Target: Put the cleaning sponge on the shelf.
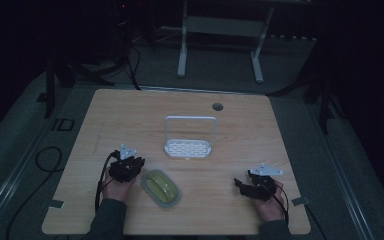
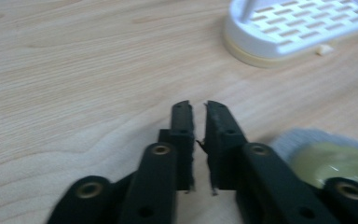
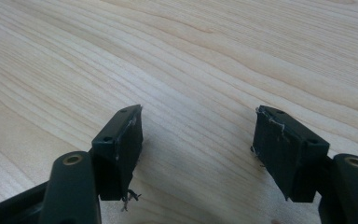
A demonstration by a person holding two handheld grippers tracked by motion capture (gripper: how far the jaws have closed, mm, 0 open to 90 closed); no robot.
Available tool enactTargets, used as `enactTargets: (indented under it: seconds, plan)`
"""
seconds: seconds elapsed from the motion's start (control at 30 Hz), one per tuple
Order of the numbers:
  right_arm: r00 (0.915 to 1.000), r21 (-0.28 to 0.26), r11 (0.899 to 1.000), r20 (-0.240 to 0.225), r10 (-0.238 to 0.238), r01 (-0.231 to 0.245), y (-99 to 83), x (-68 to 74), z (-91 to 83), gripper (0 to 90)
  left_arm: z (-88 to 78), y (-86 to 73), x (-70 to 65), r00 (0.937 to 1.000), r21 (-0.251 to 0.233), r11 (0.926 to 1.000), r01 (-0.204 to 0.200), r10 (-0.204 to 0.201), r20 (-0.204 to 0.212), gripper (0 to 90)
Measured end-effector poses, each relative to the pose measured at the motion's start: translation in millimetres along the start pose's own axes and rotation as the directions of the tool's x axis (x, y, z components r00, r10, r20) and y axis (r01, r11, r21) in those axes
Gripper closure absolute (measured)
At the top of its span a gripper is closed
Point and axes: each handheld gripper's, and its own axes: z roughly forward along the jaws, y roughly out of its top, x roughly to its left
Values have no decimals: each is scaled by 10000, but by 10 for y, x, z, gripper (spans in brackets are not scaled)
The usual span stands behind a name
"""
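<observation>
My left gripper (image 1: 128, 162) rests on the wooden table (image 1: 130, 115) at the front left, held by a hand. In the left gripper view its jaws (image 2: 198, 109) are shut with only a thin slit between them and nothing in it. Just to its right lies a clear oval dish (image 1: 161, 187) (image 2: 328, 156) holding something yellow-green. A white slotted rack (image 1: 189, 146) (image 2: 298, 25) with a tall loop handle stands at the table's middle. My right gripper (image 1: 242, 184) lies at the front right, its jaws (image 3: 200, 119) wide open over bare wood.
A round cable hole (image 1: 217, 106) sits near the table's far edge. Beyond the table stands a white desk frame (image 1: 220, 30) on a dark floor. A black cable (image 1: 45, 160) loops on the floor to the left.
</observation>
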Motion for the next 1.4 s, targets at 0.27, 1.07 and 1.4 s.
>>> enactTargets:
  seconds: [0.27,1.07,1.4]
  plan:
    - [10000,4,10000,-3,-7,7,0,0,0,322,-160,10,-183,9946,-133,9978,-654,662,800,899]
    - [10000,-2,10000,-5,-21,21,0,0,1,321,-544,-137,-618,9571,-316,9815,-1887,1910,2178,899]
    - [10000,6,10000,-5,-5,5,0,1,0,320,-468,-222,-886,9279,181,9637,-2664,2513,2754,899]
